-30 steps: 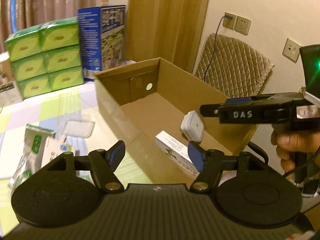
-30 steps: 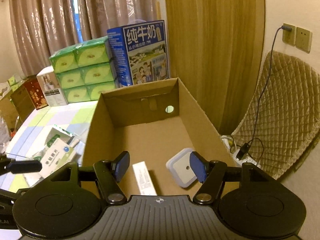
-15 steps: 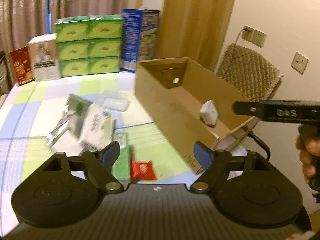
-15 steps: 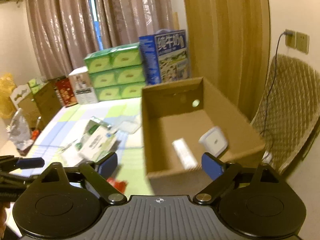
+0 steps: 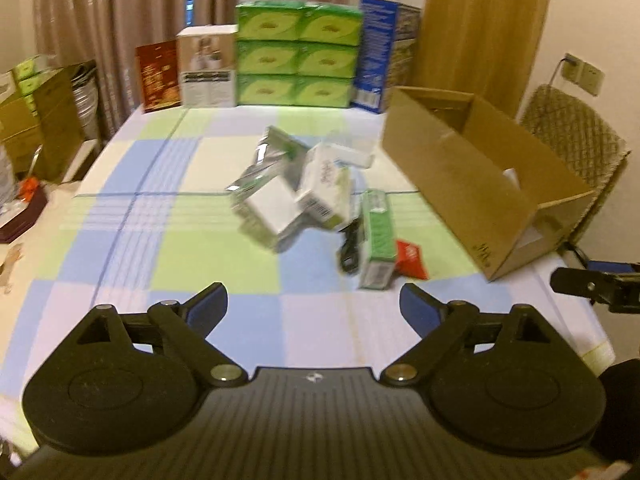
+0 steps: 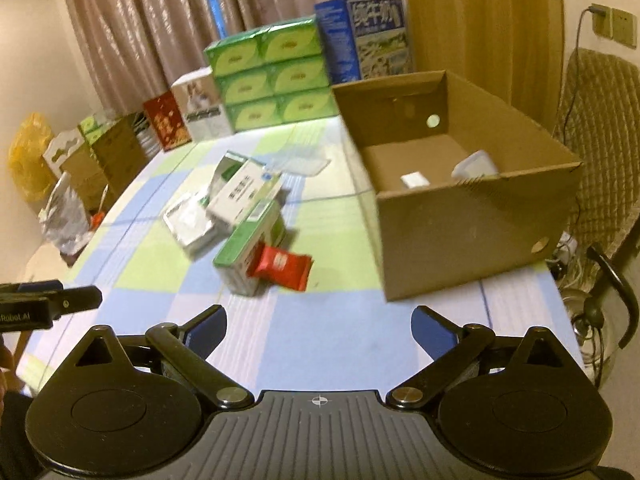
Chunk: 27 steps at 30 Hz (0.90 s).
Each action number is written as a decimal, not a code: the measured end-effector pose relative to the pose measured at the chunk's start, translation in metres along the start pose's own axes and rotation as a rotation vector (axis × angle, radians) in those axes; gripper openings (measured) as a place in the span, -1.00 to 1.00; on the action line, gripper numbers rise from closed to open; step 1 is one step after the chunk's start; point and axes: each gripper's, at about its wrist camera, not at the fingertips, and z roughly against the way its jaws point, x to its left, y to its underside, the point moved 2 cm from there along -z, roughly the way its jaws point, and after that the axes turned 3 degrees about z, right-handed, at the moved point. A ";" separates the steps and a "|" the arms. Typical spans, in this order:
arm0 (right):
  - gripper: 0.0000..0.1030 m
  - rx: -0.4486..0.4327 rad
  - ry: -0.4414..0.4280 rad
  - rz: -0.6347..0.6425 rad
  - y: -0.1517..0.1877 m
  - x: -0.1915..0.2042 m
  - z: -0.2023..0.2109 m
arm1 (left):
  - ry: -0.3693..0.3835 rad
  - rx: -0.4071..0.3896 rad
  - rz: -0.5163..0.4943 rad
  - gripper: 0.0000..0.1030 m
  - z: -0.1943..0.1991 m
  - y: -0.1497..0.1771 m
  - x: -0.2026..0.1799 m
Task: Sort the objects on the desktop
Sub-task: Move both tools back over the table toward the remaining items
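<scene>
Left gripper [image 5: 312, 308] and right gripper [image 6: 318, 326] both opening wide, nothing between their jaws, pile of packets [image 5: 308, 192] mid-table well ahead, cardboard box [image 6: 460, 216] at right edge, checked tablecloth [image 5: 168, 248], curtains [image 6: 152, 32] behind

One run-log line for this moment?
left tongs opening, empty | right tongs opening, empty | brown cardboard box: two white items | red packet on table

Both grippers have pulled back from over the cardboard box [image 6: 460, 216] toward the table's near edge. The left gripper [image 5: 312, 308] and the right gripper [image 6: 318, 326] are opening wider (nothing between either's jaws).
</scene>
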 end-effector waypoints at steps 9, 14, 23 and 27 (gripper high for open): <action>0.87 0.004 0.004 0.103 0.007 0.018 -0.007 | 0.006 0.015 0.025 0.76 0.001 0.014 0.012; 0.86 0.013 -0.031 0.276 0.006 0.034 -0.020 | 0.036 0.011 0.001 0.76 -0.004 0.011 0.007; 0.61 0.050 -0.070 0.645 -0.002 0.052 -0.062 | 0.090 0.040 -0.115 0.75 -0.029 -0.001 -0.006; 0.41 0.086 -0.090 0.831 -0.011 0.053 -0.086 | 0.128 0.030 -0.275 0.73 -0.046 -0.010 -0.021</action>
